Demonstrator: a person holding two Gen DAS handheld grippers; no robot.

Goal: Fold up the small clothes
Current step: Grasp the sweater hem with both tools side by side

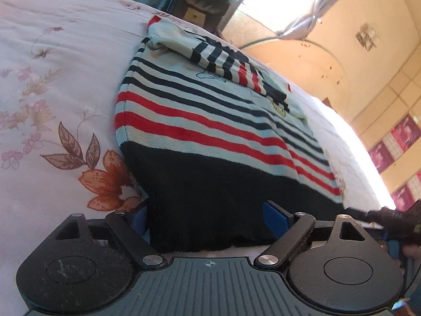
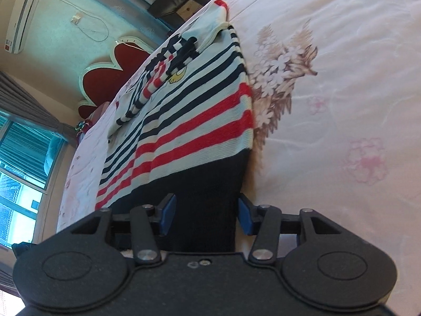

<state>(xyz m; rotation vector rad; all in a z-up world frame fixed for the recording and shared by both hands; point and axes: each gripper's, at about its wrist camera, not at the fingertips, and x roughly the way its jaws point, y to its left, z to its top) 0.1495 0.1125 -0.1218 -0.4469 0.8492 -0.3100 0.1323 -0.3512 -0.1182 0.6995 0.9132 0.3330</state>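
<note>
A: Broadly, what fills both views?

B: A bedspread [image 1: 52, 79] [image 2: 342, 105], pale with printed flowers, covers the bed. Everything else sits relative to it.

A: And the clothing?

B: A small striped sweater [image 1: 200, 121] [image 2: 194, 121] lies flat on the bedspread, red and navy stripes on a light ground, with a wide dark hem band [image 1: 210, 197] [image 2: 210, 200] at the near end. One sleeve [image 1: 210, 55] [image 2: 168, 60] is folded across the chest, farther up the bedspread than the hem.

A: Where are the tools?

B: Both are down at the hem end, low over the bedspread. The left gripper [image 1: 208, 223] straddles the hem's left corner; its jaws stand wide, with the dark band between them. One blue pad [image 1: 276, 217] is clear to see, and the other is mostly hidden behind the knit's edge.

A: Is it clamped?

B: No, it looks released; the visible pad stands off the fabric.

A: The other one?

B: The right gripper [image 2: 206, 217] is at the hem's right corner, the band running between its blue pads [image 2: 246, 217]. The jaws are partly parted. Whether the pads press the knit cannot be told.
</note>
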